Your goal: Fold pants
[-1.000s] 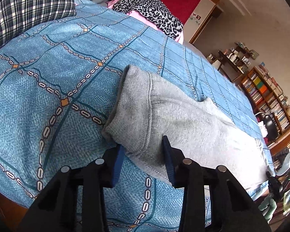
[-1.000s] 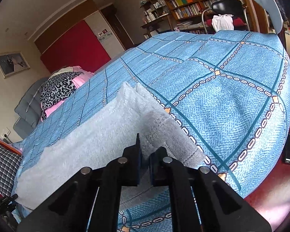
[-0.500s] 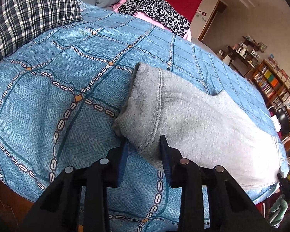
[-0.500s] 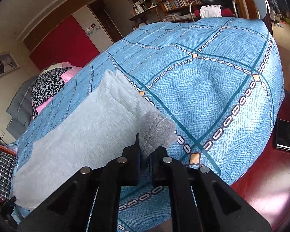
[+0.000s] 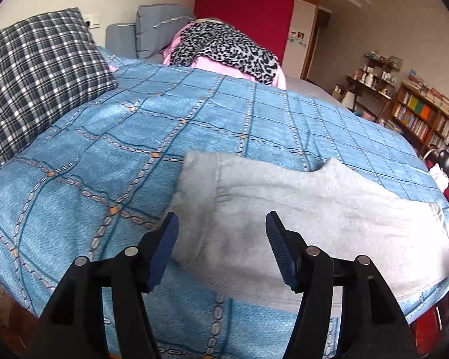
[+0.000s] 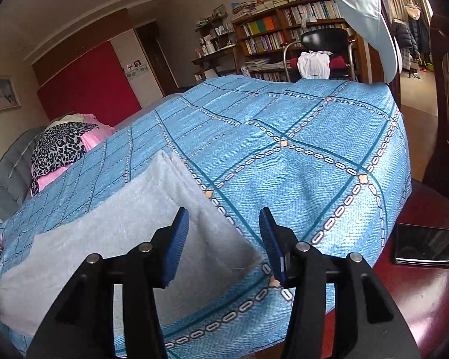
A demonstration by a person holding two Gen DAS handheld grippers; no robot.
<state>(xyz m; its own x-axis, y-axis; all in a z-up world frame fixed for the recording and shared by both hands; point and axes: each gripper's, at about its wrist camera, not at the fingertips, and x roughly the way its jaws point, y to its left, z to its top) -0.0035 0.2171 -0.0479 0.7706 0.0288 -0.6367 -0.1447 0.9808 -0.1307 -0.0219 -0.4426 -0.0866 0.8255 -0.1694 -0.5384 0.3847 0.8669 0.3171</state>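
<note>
Grey sweatpants [image 5: 299,209] lie flat in a long strip along the near edge of a bed with a blue patterned cover [image 5: 134,155]. My left gripper [image 5: 221,248] is open and empty, its jaws wide apart over the waistband end. In the right wrist view the pants [image 6: 119,233] show their leg-hem end. My right gripper [image 6: 224,239] is open and empty, with the hem corner lying between and below its jaws.
A plaid pillow [image 5: 36,80] lies at the bed's far left. A leopard-print and pink pile [image 5: 224,51] lies at the far side. A dark phone [image 6: 423,248] lies on a red-brown surface right of the bed. Bookshelves [image 6: 284,36] and a chair [image 6: 323,51] stand beyond.
Both grippers let go of the pants and opened wide; the right had been shut on the hem corner, the left had pinched the waistband. Both pulled back slightly. The pants now lie flat.
</note>
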